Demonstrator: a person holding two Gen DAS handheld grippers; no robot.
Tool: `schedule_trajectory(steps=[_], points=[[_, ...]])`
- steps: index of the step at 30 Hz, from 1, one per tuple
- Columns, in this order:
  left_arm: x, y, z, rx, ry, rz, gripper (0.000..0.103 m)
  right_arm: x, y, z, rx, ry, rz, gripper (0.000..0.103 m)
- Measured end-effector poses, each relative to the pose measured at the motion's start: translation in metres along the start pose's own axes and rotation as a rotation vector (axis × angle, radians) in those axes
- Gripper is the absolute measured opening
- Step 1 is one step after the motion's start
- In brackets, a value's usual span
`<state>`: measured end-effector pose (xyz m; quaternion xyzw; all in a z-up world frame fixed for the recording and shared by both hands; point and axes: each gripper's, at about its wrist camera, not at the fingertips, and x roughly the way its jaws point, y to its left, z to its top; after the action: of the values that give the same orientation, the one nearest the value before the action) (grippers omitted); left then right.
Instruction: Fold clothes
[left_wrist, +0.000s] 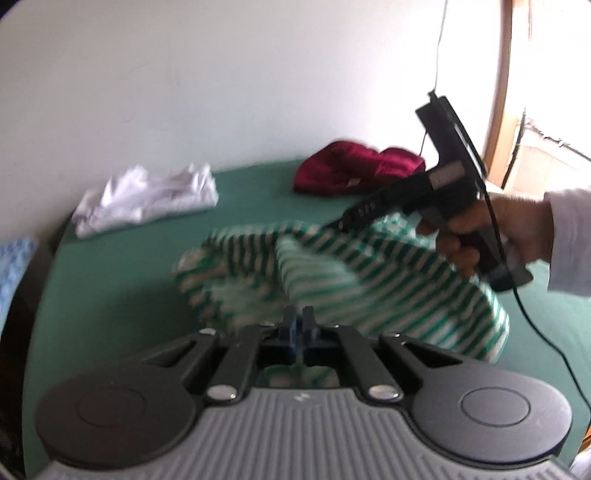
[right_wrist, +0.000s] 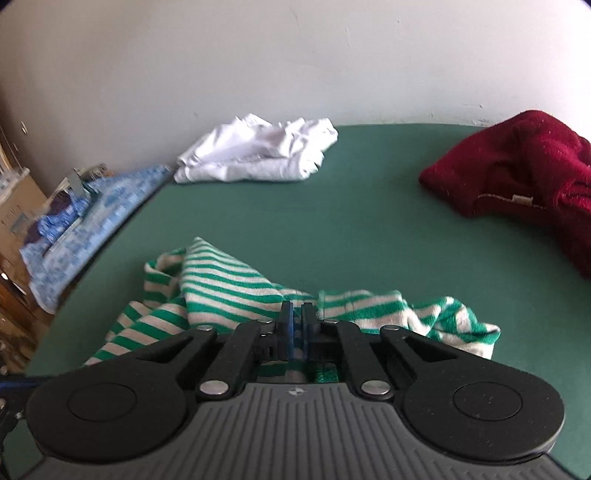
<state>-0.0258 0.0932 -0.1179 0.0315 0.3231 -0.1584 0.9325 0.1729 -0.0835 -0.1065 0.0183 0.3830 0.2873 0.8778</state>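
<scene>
Both my left claw (left_wrist: 297, 317) and right claw (right_wrist: 296, 314) are clenched on the striped shirt (right_wrist: 229, 284), bunched above the green worktop (right_wrist: 351, 229); thin pinch may slip, dropping it crumpled

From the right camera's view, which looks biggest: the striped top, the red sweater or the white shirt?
1. Striped top, though it lies nearest the camera and the gripper hides part of it.
2. Red sweater, cut off at the frame edge.
3. White shirt, farthest back, so its true size is unsure.
</scene>
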Motion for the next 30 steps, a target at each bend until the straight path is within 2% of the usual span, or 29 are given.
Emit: schedule_trajectory(steps=[2,5,7,8,9,10,11,12,13,14,15,17,19,20,21,26,30], points=[[0.001,-0.002,-0.006,0.026,0.030,0.023,0.000,0.002,0.001,0.000,-0.011,-0.003,-0.030,0.004],[-0.006,-0.002,0.001,0.048,0.000,0.006,0.003,0.004,0.003,0.001,-0.065,-0.002,-0.137,0.003],[-0.007,0.002,0.017,0.050,-0.044,-0.004,0.016,-0.003,-0.004,0.004,0.001,-0.024,-0.067,0.003],[-0.004,0.003,0.024,0.052,-0.059,-0.001,0.034,-0.006,-0.008,0.005,0.034,-0.035,-0.032,0.003],[0.002,0.004,0.032,0.055,-0.069,0.007,0.052,-0.009,-0.012,0.007,0.067,-0.045,0.003,0.009],[0.011,0.005,0.038,0.056,-0.069,-0.001,0.059,-0.012,-0.014,0.009,0.093,-0.051,0.041,0.011],[0.021,0.006,0.043,0.057,-0.060,-0.024,0.067,-0.012,-0.011,0.013,0.104,-0.043,0.088,0.028],[0.032,0.007,0.046,0.056,-0.040,-0.040,0.067,-0.013,-0.009,0.018,0.114,-0.036,0.135,0.044],[0.044,0.007,0.049,0.054,-0.011,-0.048,0.067,-0.012,-0.006,0.022,0.114,-0.030,0.168,0.047],[0.056,0.007,0.051,0.052,0.018,-0.057,0.065,-0.008,0.000,0.025,0.082,-0.022,0.163,0.045],[0.067,0.007,0.052,0.040,0.051,-0.059,0.051,-0.001,0.005,0.026,0.036,-0.001,0.144,0.045],[0.084,0.016,0.051,-0.033,0.117,-0.085,0.036,0.013,0.016,0.030,-0.044,0.043,0.110,0.045],[0.085,0.025,0.050,-0.106,0.124,-0.116,0.021,0.030,0.016,0.029,-0.061,0.098,0.112,0.033],[0.082,0.026,0.049,-0.119,0.112,-0.116,0.008,0.035,0.013,0.030,-0.056,0.113,0.129,0.011],[0.076,0.025,0.049,-0.110,0.095,-0.103,0.000,0.036,0.012,0.031,-0.053,0.109,0.134,0.003],[0.027,0.014,0.044,-0.060,-0.001,-0.055,0.000,0.023,0.009,0.038,-0.027,0.013,0.126,0.003],[0.006,0.002,0.029,-0.001,-0.006,0.027,0.000,0.048,0.008,0.035,-0.036,0.065,0.096,0.003]])
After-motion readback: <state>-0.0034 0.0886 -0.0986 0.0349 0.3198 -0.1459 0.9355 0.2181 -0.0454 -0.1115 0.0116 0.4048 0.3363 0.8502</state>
